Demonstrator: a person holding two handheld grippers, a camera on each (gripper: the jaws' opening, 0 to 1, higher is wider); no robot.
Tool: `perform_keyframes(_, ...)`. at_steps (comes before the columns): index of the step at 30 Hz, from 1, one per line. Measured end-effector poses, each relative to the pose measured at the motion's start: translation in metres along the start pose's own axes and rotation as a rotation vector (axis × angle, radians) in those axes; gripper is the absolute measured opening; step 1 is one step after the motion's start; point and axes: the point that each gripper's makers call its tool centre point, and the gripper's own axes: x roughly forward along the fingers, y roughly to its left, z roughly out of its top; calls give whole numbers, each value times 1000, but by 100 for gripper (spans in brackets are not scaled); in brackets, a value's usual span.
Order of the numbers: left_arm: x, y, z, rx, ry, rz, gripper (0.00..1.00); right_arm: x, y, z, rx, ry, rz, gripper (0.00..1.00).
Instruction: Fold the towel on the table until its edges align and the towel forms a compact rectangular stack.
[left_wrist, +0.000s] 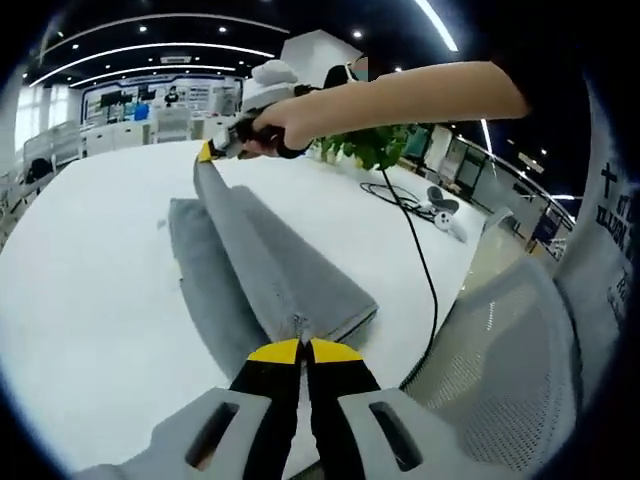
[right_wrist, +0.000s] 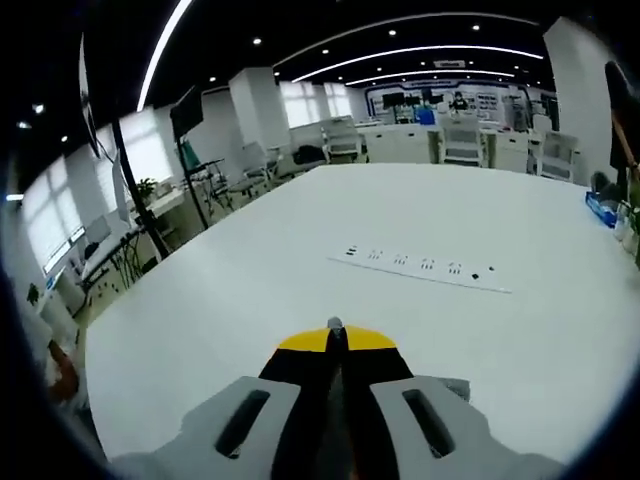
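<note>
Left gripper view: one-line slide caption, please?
Both tongs pinch opposite ends of a grey cloth towel, lifting a taut ridge above the white table.

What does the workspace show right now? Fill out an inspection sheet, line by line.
Surface: white table, bare around the cloth.
Job's things: grey towel, partly folded, one edge lifted taut between both grippers.
Clutter: potted green plant; white device near the far edge.
Grippers: left gripper shut on the towel's near edge; right gripper shut on the far edge, held by a hand.
Cables: black cable running across the table and over its edge.
Surroundings: white mesh chair; power strip set in the table; open office with desks.
</note>
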Motion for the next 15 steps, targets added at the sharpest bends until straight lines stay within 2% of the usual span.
perform_keyframes(7, 3, 10, -17, -94, 53, 8, 2, 16, 6, -12, 16, 10, 7, 1)
perform_keyframes(10, 4, 14, -23, -172, 65, 6, 2, 21, 10, -14, 24, 11, 14, 1)
perform_keyframes(15, 1, 20, -31, -202, 93, 35, 2, 33, 20, -16, 12, 10, 49, 2)
